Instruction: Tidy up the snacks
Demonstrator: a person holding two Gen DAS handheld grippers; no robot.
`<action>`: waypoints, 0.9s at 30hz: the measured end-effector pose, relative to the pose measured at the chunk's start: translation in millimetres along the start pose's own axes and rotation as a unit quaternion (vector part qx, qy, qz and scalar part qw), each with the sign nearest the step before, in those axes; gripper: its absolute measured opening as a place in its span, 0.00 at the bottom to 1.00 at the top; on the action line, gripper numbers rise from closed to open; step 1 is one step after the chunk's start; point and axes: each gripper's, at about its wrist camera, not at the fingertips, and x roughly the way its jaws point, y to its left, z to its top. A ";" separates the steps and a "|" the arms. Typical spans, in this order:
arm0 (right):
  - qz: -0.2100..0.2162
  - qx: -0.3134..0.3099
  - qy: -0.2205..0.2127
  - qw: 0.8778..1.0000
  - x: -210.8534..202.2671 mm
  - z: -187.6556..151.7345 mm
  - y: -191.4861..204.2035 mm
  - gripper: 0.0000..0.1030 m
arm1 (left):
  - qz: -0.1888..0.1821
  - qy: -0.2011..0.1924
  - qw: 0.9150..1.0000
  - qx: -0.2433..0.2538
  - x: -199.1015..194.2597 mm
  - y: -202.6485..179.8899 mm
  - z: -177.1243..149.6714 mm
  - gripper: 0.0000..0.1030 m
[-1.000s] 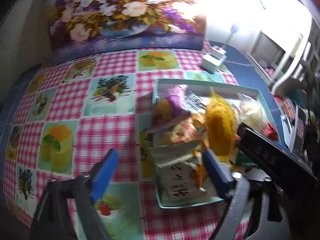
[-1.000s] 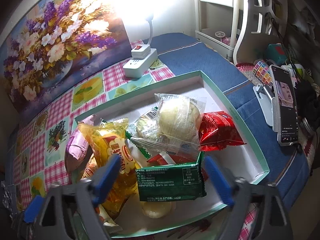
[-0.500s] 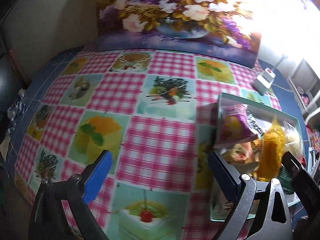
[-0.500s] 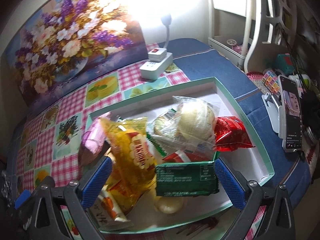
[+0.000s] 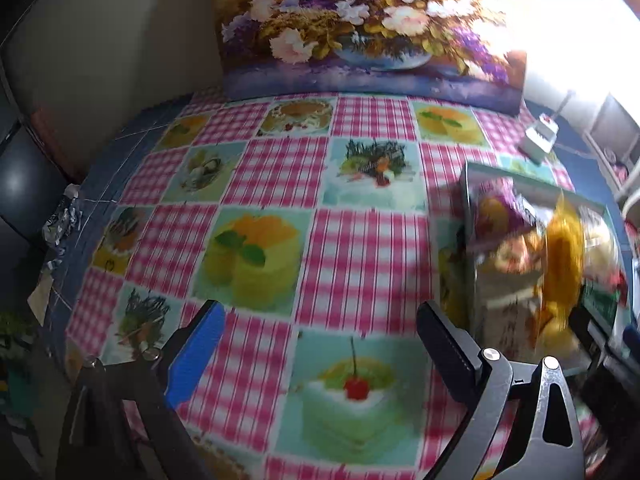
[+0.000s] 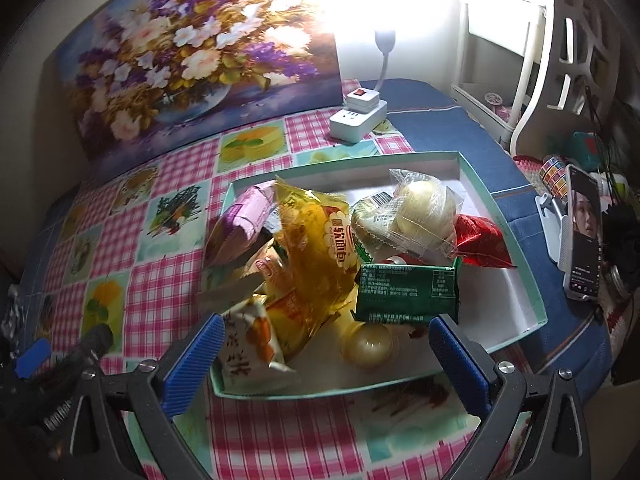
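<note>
as left tool (image 5: 320, 344) swung off snack tray (image 5: 466, 184), checked cloth (image 5: 360, 248) below.

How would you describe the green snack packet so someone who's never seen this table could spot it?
Find the shallow teal-rimmed tray on the pink checked tablecloth. In the snack pile there, toward the near edge, lies the green packet. It is the only dark green, flat rectangular pack, covered in small white print.

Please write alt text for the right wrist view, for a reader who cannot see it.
An open right tool hovers over a teal tray heaped with wrapped snacks: a yellow bag, a green packet, a clear-wrapped bun.
</note>
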 end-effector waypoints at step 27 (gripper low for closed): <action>-0.005 -0.035 -0.005 0.999 -50.2 -27.2 8.0 1.00 | 0.039 -0.019 0.999 0.000 -40.8 21.1 -30.9 0.94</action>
